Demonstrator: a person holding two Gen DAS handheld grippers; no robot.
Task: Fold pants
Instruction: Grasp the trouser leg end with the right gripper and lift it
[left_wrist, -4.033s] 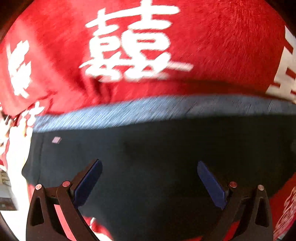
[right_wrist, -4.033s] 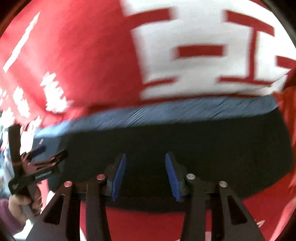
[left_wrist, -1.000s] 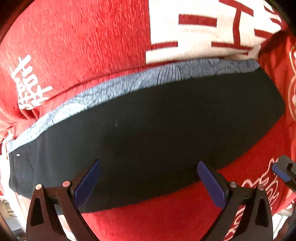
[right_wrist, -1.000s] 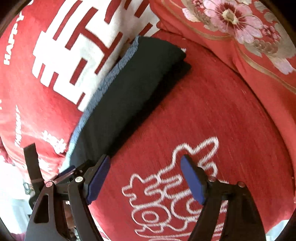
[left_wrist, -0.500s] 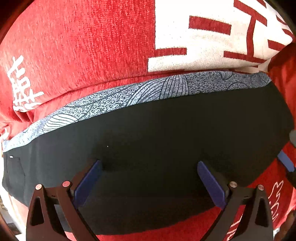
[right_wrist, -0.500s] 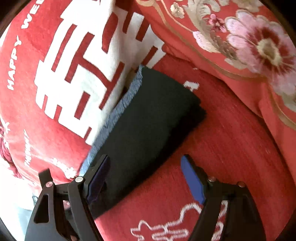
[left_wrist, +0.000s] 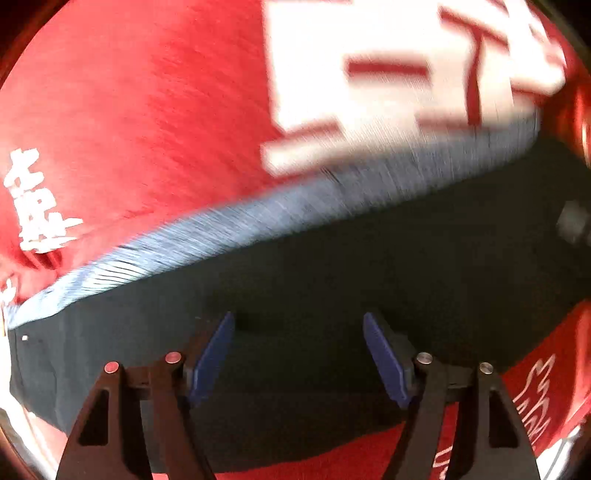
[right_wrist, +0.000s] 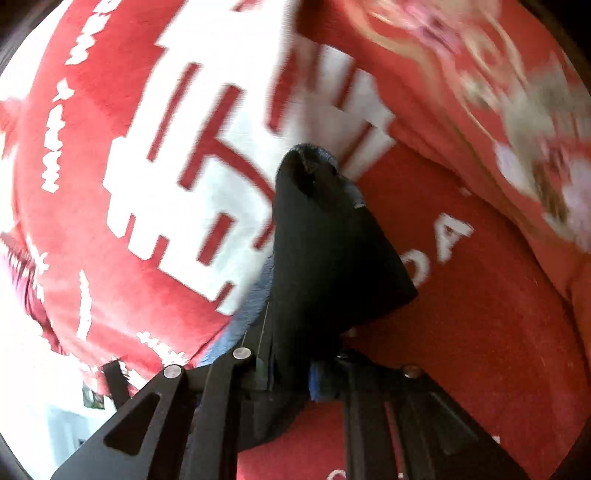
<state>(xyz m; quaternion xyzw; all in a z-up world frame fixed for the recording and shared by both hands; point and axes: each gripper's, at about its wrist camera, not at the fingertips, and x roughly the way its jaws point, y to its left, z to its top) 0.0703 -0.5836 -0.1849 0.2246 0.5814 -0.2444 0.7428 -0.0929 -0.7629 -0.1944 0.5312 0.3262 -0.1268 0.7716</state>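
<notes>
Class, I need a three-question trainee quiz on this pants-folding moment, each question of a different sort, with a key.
1. True or false: the right gripper is shut on the pants.
2. The left gripper is: A open above the dark cloth, B shut on the hem, C out of view.
3. Fill in: the pants lie on a ____ blanket with white characters.

Key: 1 true; 2 A; 3 red.

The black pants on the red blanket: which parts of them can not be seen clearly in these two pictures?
- Left wrist view: the grey patterned band of the black folded pants is motion-blurred; its pattern is unreadable.
- Right wrist view: the right tool pinches the fabric; the raised fold hides the rest.
</notes>
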